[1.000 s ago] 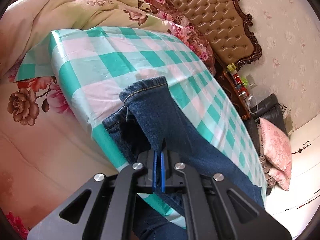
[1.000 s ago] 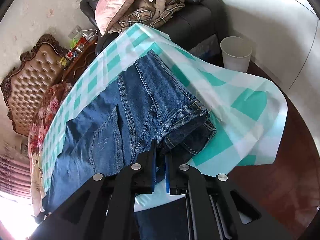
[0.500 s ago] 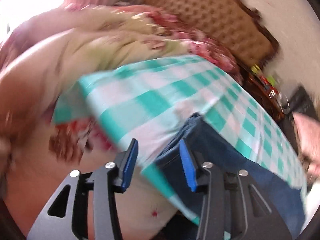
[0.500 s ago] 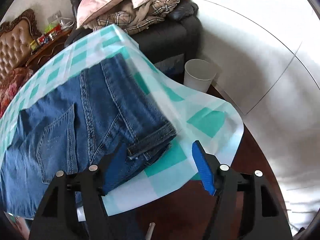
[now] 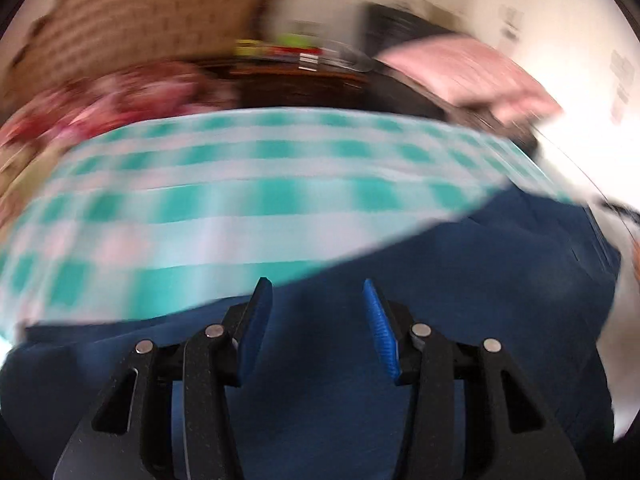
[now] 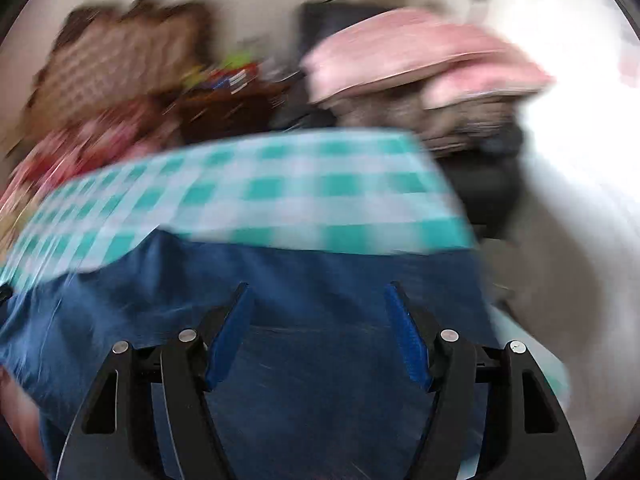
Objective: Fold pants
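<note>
The blue jeans [image 5: 460, 280] lie on a table with a teal-and-white checked cloth [image 5: 240, 184], along its near edge. Both views are motion-blurred. My left gripper [image 5: 316, 292] is open and empty, its blue pads [image 5: 380, 328] spread over the denim. In the right wrist view the jeans [image 6: 320, 280] fill the lower frame on the checked cloth [image 6: 280, 192]. My right gripper [image 6: 320, 300] is open and empty above them. I cannot tell whether either gripper touches the cloth.
Behind the table stand a brown tufted headboard [image 5: 140, 28], a floral quilt [image 5: 100, 100], a dark cluttered side table [image 5: 300, 76] and a dark sofa with pink pillows [image 6: 420, 56]. White wall lies to the right.
Both grippers went from shut on the jeans to open and let them go. Both have since swung round to face across the table, with the jeans now right under them.
</note>
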`<state>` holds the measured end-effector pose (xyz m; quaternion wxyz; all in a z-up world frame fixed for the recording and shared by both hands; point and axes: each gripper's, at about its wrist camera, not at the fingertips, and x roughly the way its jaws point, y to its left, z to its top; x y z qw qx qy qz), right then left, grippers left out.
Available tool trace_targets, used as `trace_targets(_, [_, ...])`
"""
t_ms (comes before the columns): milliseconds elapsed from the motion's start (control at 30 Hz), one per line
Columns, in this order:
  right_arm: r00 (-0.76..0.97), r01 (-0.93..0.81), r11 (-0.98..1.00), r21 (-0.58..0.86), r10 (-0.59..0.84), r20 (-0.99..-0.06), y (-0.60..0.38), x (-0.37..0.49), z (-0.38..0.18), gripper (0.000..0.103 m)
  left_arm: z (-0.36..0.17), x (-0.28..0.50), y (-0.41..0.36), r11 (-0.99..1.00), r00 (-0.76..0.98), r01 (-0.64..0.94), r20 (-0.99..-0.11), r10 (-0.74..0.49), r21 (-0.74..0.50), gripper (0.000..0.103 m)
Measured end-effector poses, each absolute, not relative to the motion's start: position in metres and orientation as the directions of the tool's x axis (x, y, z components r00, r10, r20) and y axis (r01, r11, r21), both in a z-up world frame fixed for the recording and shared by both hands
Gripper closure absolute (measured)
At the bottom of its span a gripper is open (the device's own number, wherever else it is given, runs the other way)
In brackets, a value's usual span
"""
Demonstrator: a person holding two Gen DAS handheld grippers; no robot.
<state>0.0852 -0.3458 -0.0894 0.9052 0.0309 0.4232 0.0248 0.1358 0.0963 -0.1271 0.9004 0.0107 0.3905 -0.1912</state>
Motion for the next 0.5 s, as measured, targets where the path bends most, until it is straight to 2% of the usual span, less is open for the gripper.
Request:
trace_targets(33, [0.628, -0.058, 0.995, 0.076, 0.095, -0.772, -0.338, 0.091, -0.096, 0.039, -0.134, 0.137, 0.072, 0.907, 0.607, 0.408, -0.712, -0.353, -0.102, 0.049])
trace_targets(100, [0.586, -0.057, 0.998, -0.024, 0.014, -0.811, -0.333, 0.117, -0.119, 0.041, -0.143, 0.138, 0.041, 0.872, 0.583, 0.483, -0.712, -0.391, -0.084, 0.045])
trace_targets(200, [0.578, 0.043, 0.998, -0.042, -0.059, -0.814, -0.356, 0.139, -0.136, 0.046, -0.15, 0.144, 0.021, 0.856, 0.577, 0.51, -0.706, -0.411, -0.082, 0.04])
trace_targets(267, [0.595, 0.081, 0.997, 0.009, -0.041, -0.803, -0.366, 0.14, -0.139, 0.048, -0.15, 0.149, 0.013, 0.854, 0.578, 0.514, -0.701, -0.417, -0.085, 0.038])
trace_targets(367, [0.616, 0.106, 0.993, -0.06, -0.113, -0.78, -0.356, 0.139, -0.141, 0.049, -0.146, 0.159, -0.002, 0.858, 0.584, 0.506, -0.699, -0.413, -0.084, 0.038])
trace_targets(433, [0.615, 0.164, 0.98, -0.111, -0.189, -0.766, -0.352, 0.137, -0.135, 0.049, -0.147, 0.172, -0.011, 0.871, 0.588, 0.489, -0.716, -0.377, -0.057, 0.038])
trace_targets(500, [0.597, 0.258, 0.945, -0.201, -0.319, -0.736, -0.343, 0.135, -0.126, 0.049, -0.156, 0.186, -0.013, 0.893, 0.597, 0.45, -0.75, -0.285, 0.019, 0.037])
